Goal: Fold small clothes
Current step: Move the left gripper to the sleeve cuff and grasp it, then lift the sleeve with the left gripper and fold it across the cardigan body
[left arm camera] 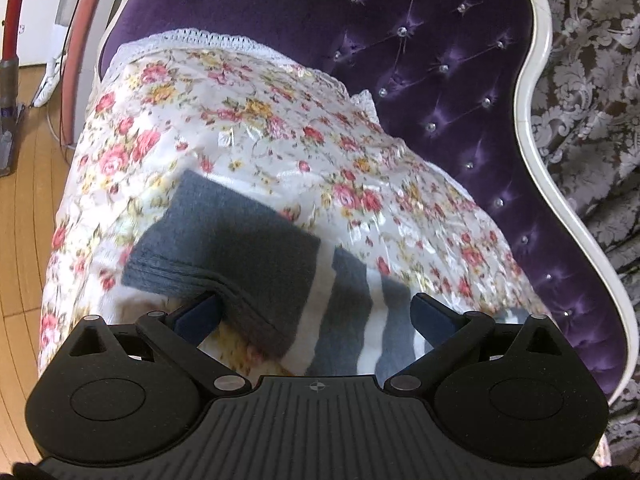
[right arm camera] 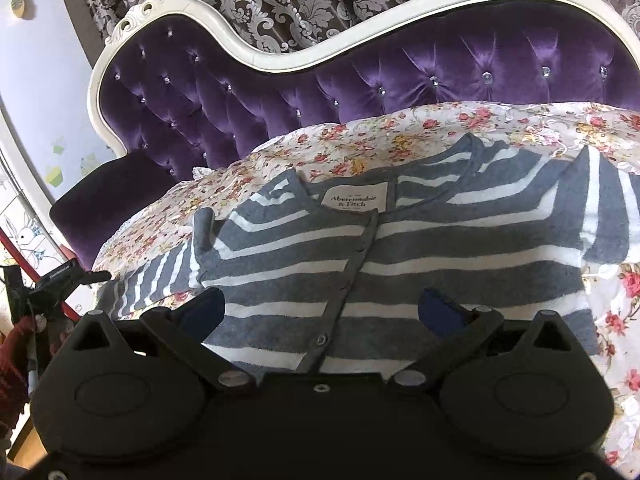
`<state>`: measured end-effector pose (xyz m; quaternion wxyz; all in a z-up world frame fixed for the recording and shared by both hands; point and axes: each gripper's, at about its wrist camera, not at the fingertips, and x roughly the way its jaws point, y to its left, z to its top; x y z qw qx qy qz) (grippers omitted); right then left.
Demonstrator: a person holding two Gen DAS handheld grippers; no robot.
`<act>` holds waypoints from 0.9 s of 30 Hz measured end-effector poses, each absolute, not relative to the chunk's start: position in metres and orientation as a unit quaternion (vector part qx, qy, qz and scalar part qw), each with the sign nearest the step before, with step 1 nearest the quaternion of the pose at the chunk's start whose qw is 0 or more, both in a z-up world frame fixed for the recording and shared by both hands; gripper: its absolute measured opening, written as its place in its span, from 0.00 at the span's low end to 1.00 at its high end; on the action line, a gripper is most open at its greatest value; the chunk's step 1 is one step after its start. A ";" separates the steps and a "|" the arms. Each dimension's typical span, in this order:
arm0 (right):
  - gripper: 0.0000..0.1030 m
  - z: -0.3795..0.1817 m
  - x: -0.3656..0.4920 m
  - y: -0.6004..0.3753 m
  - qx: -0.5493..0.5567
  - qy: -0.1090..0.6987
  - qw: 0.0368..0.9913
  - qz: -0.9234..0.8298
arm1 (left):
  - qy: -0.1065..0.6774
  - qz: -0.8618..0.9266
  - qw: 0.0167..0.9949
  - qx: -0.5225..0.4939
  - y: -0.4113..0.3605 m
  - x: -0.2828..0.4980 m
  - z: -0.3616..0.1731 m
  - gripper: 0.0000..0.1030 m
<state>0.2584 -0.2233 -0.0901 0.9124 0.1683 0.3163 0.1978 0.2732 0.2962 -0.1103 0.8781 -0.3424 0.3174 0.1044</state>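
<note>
Grey-and-white striped knit cardigan [right arm camera: 400, 240] spread flat on floral cover [right arm camera: 616, 320], buttoned. Soft, light, floppy; best pinched at cuff [left arm camera: 224, 256] or hem edge. Left gripper [left arm camera: 316, 312] spread wide over sleeve, gripping nothing. Right gripper [right arm camera: 320, 308] likewise agape above front.

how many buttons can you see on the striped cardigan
3 small grey buttons down the grey-and-white striped knit cardigan's placket: upper, middle, lower. More may be hidden beneath the right gripper.
</note>
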 end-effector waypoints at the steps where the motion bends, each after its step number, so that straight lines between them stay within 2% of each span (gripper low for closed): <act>1: 0.99 -0.090 0.259 -0.223 0.168 0.317 0.912 0.198 | 0.316 0.108 0.879 -0.341 0.297 0.274 -0.111 0.98; 3: 0.99 -0.090 0.259 -0.223 0.168 0.317 0.912 0.198 | 0.318 0.117 0.878 -0.337 0.296 0.275 -0.113 0.86; 4: 0.99 -0.090 0.259 -0.223 0.169 0.318 0.912 0.198 | 0.325 0.133 0.878 -0.325 0.294 0.275 -0.113 0.72; 5: 0.99 -0.090 0.260 -0.223 0.169 0.317 0.912 0.199 | 0.328 0.143 0.879 -0.314 0.293 0.275 -0.112 0.64; 7: 0.99 -0.090 0.259 -0.222 0.168 0.316 0.912 0.200 | 0.332 0.153 0.881 -0.302 0.292 0.274 -0.111 0.57; 8: 0.99 -0.089 0.259 -0.223 0.169 0.315 0.912 0.200 | 0.329 0.161 0.881 -0.299 0.293 0.272 -0.110 0.47; 10: 0.99 -0.089 0.258 -0.223 0.169 0.315 0.912 0.199 | 0.325 0.178 0.880 -0.298 0.296 0.269 -0.110 0.33; 12: 0.99 -0.088 0.258 -0.224 0.171 0.316 0.912 0.198 | 0.315 0.174 0.881 -0.307 0.300 0.266 -0.110 0.26; 13: 0.99 -0.088 0.258 -0.225 0.173 0.316 0.911 0.198 | 0.308 0.169 0.883 -0.311 0.302 0.264 -0.110 0.08; 16: 0.99 -0.085 0.259 -0.230 0.184 0.316 0.910 0.197 | 0.276 0.159 0.885 -0.339 0.304 0.255 -0.103 0.06; 21: 0.99 -0.078 0.258 -0.243 0.208 0.308 0.909 0.190 | 0.252 0.145 0.910 -0.296 0.283 0.253 -0.065 0.06; 27: 0.99 -0.071 0.257 -0.256 0.225 0.307 0.908 0.173 | 0.213 0.089 0.946 -0.229 0.230 0.263 0.006 0.06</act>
